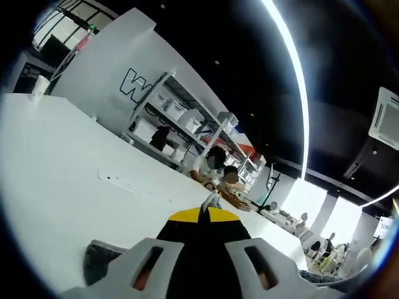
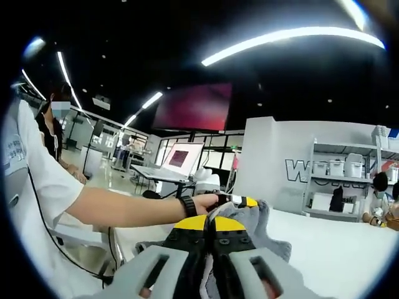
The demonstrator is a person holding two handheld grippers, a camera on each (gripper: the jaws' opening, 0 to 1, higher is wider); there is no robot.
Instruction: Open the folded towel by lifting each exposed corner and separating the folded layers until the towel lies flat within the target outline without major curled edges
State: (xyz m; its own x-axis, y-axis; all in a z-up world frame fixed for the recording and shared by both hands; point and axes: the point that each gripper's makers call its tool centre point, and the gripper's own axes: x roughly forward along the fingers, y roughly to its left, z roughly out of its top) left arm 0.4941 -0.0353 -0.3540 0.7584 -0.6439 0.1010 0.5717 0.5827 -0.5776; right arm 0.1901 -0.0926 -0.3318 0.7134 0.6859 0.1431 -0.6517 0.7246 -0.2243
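A grey towel (image 2: 265, 227) hangs bunched above the white table (image 2: 336, 249), held up between both grippers. My right gripper (image 2: 212, 223), black with yellow tips, is shut on a fold of it that runs down between the jaws. Just beyond it, a person's hand holds my left gripper (image 2: 242, 201) against the towel's upper edge. In the left gripper view, my left gripper (image 1: 206, 215) is shut with a small grey tuft pinched at its tips. More of the towel (image 1: 100, 258) shows low on both sides of the jaws, over the table (image 1: 75, 162).
A person's bare arm with a dark wristband (image 2: 124, 208) reaches in from the left. Metal shelves with white boxes (image 1: 181, 118) stand behind the table, and people sit at its far end (image 1: 215, 165). A small label strip (image 1: 118, 182) lies on the tabletop.
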